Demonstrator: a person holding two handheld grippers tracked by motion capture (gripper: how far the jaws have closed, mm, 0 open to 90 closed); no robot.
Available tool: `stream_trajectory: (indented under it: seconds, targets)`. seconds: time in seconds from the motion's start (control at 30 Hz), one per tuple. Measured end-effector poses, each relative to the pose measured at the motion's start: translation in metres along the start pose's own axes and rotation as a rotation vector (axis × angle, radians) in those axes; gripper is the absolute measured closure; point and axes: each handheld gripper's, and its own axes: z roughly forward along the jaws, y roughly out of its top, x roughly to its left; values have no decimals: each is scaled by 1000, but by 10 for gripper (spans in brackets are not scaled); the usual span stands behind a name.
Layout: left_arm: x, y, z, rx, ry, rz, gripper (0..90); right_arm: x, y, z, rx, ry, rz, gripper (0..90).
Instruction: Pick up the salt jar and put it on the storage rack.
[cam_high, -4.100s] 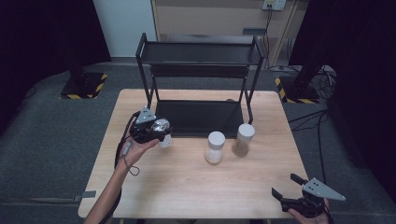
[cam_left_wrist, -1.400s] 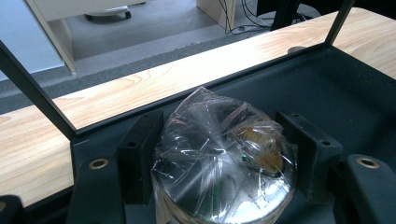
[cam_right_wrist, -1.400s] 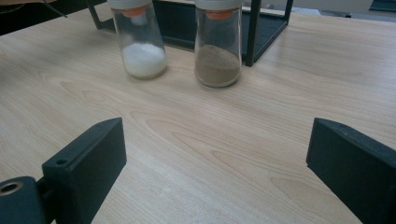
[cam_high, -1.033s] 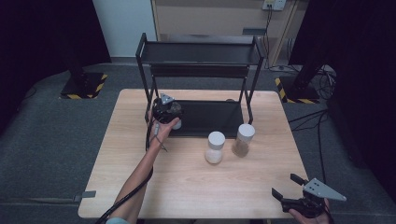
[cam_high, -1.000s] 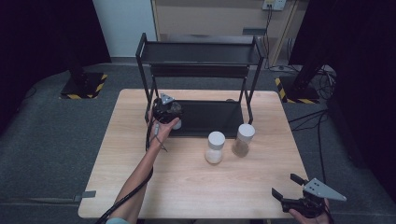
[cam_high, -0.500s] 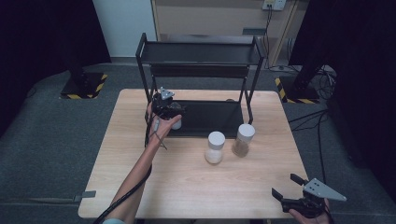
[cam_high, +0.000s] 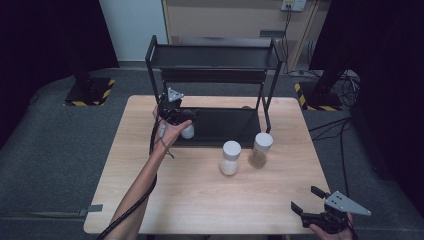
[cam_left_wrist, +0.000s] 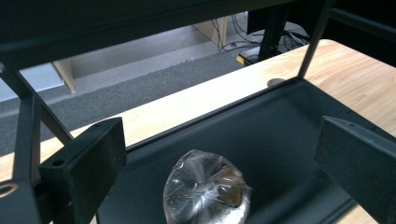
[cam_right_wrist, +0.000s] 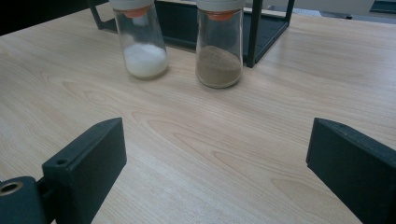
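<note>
The left hand-held gripper (cam_high: 181, 117) is hovering over the front-left corner of the black rack's (cam_high: 215, 55) bottom shelf, its jaws having just been opening and now standing wide apart — nothing is pressed between them. Directly below the gap, a small jar (cam_left_wrist: 205, 193) with a clear, crinkled film top is standing upright on the dark bottom shelf (cam_left_wrist: 261, 140), free of both pads; in the high view the same jar is showing white just beside the person's fingers. The left forearm (cam_high: 142, 182) is reaching diagonally forward across the wooden counter (cam_high: 200, 200), the hand cupped under the gripper body with the grey three-cornered plate facing up. The right hand-held gripper (cam_high: 320, 212) is resting low at the counter's near right corner, jaws spread wide and holding nothing. Ahead of it — near the rack's front edge — a jar of white grains (cam_right_wrist: 140, 39) and a jar of brown powder (cam_right_wrist: 218, 44) are standing upright, near each other but apart.
</note>
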Motion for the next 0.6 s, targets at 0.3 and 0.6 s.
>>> stream_trajectory:
  seconds: [0.3, 0.6]
  targets:
    - [-3, 6, -19, -32, -27, -1, 12, 0, 0, 0, -1, 0, 1, 50]
    - [-3, 1, -43, -40, -53, 5, 11, 1, 1, 0, 3, 0, 0, 50]
